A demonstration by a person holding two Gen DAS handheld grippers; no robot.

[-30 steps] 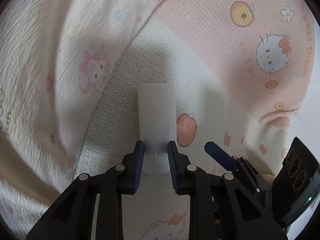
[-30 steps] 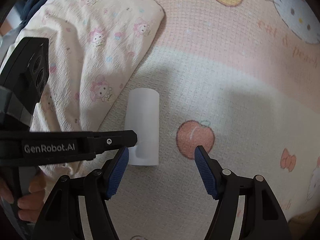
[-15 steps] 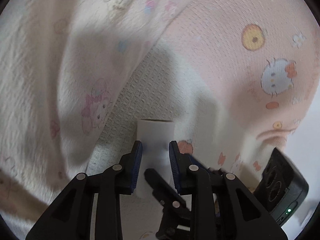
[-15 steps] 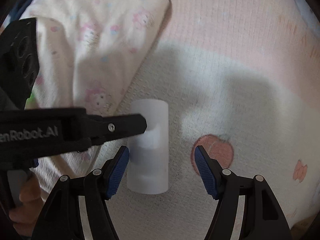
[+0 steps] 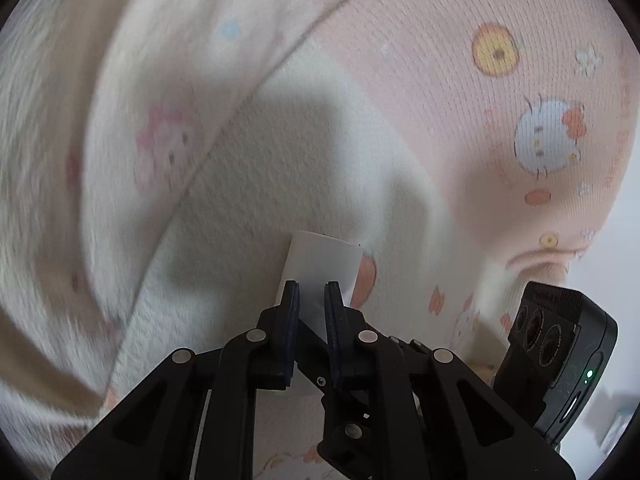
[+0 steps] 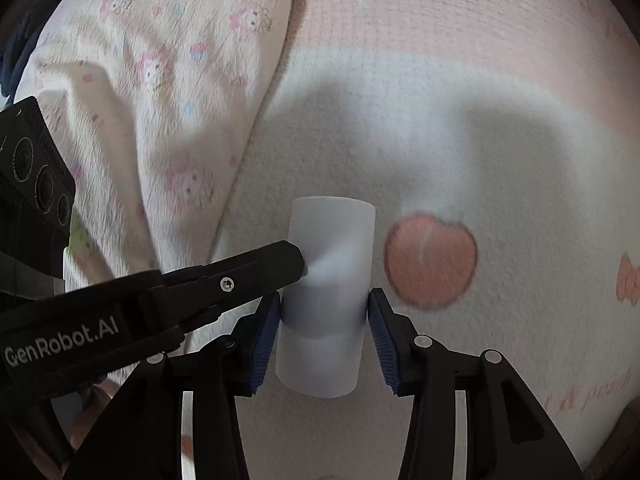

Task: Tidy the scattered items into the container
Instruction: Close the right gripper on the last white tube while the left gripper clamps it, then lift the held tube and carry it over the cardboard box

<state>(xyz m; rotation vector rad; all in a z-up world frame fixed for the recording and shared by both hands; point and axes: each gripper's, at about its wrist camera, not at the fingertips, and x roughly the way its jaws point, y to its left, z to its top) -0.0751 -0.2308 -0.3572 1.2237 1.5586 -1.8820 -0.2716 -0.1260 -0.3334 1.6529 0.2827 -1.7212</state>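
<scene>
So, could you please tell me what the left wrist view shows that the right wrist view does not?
Only the left wrist view shows the cat-face print and the yellow ring print. Only the right wrist view shows the whole peach print and the white tube's full length between the right hand-held gripper. Both show the tube, the left hand-held gripper pinching it, and the folded blanket.

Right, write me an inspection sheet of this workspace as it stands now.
Surface: cream and pink cartoon-print bedspread, soft and textured.
Job's things: white cylinder between both grippers; no other scattered items seen.
Clutter: plush cartoon-print blanket folded alongside, left of the cylinder.
Grippers: left gripper shut on the cylinder; right gripper has a pad at each side of it, contact not clear because of blur.
Cables: nothing seen.
Surroundings: pale wall past the bed edge.
</scene>
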